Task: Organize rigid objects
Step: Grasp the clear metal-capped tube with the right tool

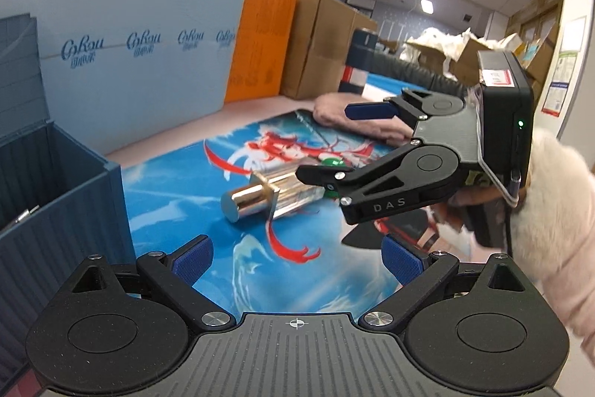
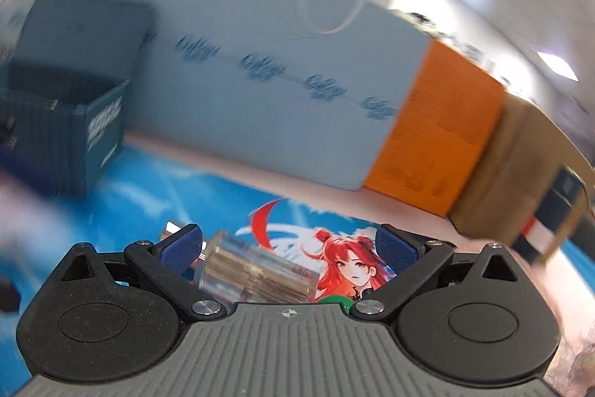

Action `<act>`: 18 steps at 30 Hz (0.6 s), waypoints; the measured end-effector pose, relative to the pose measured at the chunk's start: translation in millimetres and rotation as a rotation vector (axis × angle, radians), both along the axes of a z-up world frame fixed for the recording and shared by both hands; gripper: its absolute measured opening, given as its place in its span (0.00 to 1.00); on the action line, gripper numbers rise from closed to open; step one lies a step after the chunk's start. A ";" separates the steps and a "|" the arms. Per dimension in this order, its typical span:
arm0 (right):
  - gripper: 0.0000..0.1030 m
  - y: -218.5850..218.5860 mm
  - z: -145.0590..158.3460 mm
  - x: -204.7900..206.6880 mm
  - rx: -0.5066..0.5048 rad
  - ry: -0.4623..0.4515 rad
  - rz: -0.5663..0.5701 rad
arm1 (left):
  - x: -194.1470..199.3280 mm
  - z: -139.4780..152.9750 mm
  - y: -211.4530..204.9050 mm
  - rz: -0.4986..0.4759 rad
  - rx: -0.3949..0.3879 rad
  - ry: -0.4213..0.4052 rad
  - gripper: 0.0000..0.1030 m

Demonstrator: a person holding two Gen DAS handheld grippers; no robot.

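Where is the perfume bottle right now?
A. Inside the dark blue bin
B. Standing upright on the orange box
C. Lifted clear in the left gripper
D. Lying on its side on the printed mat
D: the perfume bottle lies on its side on the printed mat, between the open right gripper's fingers.

The perfume bottle [image 1: 275,198] is showing clear, glossy glass and a polished gold metal cap [image 1: 243,203]. The printed mat [image 1: 230,248] is looking smooth and faintly shiny. The dark blue bin [image 1: 55,181] is ribbed matt plastic. Both grippers [image 1: 297,261] [image 2: 288,250] are matt black plastic with textured blue pads [image 1: 195,261].
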State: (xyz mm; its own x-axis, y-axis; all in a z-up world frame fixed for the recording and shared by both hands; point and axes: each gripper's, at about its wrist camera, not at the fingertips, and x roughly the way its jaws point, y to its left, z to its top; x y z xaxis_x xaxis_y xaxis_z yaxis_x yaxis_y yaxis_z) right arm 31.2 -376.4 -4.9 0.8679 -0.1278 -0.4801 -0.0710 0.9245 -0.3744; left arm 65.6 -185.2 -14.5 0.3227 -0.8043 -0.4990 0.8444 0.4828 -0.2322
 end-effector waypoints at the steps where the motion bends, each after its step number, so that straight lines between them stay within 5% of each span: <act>1: 0.97 -0.9 -2.6 3.1 -0.016 0.028 0.011 | 0.8 -1.6 -0.8 0.001 0.005 0.003 0.96; 9: 0.97 1.2 -23.6 34.1 -0.180 0.195 0.102 | 3.2 -8.2 -3.7 0.000 0.035 0.016 0.96; 18: 0.97 2.1 -32.1 62.4 -0.134 0.308 0.191 | 3.4 -11.6 -5.6 0.003 0.050 0.023 0.96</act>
